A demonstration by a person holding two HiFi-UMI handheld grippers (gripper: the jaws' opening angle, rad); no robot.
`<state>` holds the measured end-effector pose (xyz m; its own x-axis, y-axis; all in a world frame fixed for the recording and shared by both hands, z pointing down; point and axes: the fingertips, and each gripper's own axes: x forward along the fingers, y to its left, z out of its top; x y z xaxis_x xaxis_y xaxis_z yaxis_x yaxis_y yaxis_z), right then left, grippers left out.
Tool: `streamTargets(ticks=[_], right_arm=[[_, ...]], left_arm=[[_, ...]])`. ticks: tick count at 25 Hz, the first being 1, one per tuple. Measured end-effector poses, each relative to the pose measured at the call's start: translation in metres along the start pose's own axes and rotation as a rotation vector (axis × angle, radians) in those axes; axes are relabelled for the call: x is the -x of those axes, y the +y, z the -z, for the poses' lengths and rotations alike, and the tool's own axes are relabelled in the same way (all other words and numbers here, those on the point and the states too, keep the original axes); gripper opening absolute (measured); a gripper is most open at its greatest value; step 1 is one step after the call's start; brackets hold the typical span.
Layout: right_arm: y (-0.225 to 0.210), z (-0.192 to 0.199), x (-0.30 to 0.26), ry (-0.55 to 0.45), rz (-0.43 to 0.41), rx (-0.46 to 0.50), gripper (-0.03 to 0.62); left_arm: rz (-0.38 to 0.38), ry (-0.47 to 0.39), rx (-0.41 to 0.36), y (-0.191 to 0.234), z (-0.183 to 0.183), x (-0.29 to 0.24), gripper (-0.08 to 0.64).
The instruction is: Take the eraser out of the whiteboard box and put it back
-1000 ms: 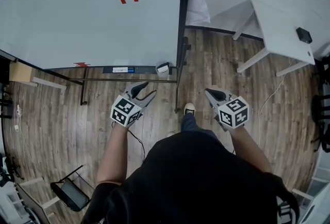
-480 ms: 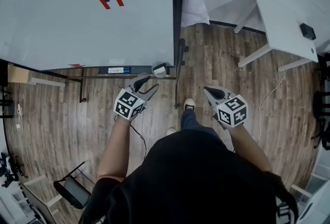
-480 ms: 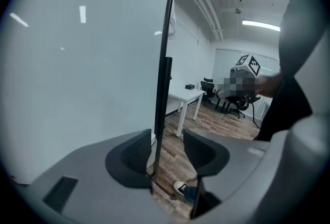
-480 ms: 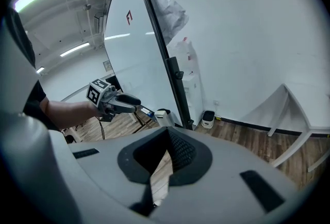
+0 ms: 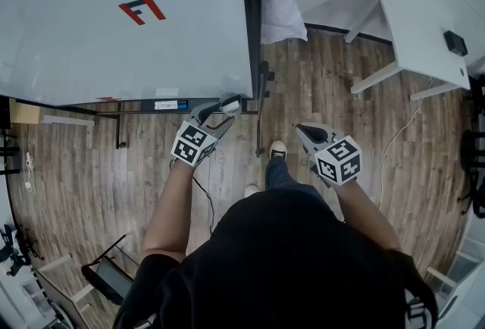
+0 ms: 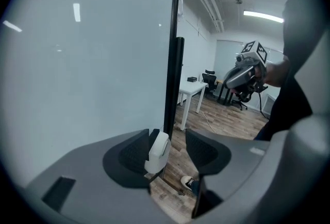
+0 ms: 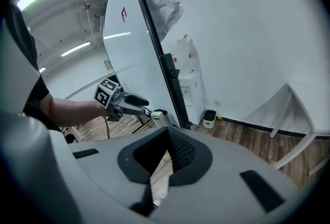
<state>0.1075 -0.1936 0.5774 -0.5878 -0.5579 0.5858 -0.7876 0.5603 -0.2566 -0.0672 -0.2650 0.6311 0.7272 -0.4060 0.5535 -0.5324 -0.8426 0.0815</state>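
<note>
We are judging the eraser [image 6: 157, 152], a pale grey-white block, to be light, rigid and probably slick-shelled, so we are planning to pinch its two long sides. It is sitting at the three o'clock end of the whiteboard box [image 5: 198, 102], between the wide-open jaws of the left gripper [image 6: 172, 153], nearer the nine o'clock jaw. The right gripper [image 7: 166, 158] is hanging closed and empty.

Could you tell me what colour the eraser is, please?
The eraser is white, clearest in the left gripper view.
</note>
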Motion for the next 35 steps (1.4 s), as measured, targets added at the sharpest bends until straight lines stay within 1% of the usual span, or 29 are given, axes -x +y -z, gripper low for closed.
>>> streamTargets(ticks=[11,16,24,28,35], right_arm=[[-0.016,0.004,-0.006,0.019,-0.004,-0.017,-0.005],[-0.021,0.007,-0.009,0.026,-0.003,-0.02,-0.005],[-0.026,0.007,-0.011,0.034,-0.004,-0.025,-0.005],[-0.027,0.009,-0.013,0.042,-0.006,-0.03,-0.005],[-0.024,0.011,-0.014,0.048,-0.012,-0.026,-0.005]], left_arm=[[-0.019,0.067,0.0,0.018,0.021,-0.035,0.225],[-0.036,0.105,-0.032,0.023,0.028,-0.046,0.225],[-0.024,0.121,-0.037,0.026,0.031,-0.053,0.224],[-0.012,0.123,-0.049,0.024,0.03,-0.055,0.185],[-0.001,0.128,-0.045,0.023,0.029,-0.057,0.167]])
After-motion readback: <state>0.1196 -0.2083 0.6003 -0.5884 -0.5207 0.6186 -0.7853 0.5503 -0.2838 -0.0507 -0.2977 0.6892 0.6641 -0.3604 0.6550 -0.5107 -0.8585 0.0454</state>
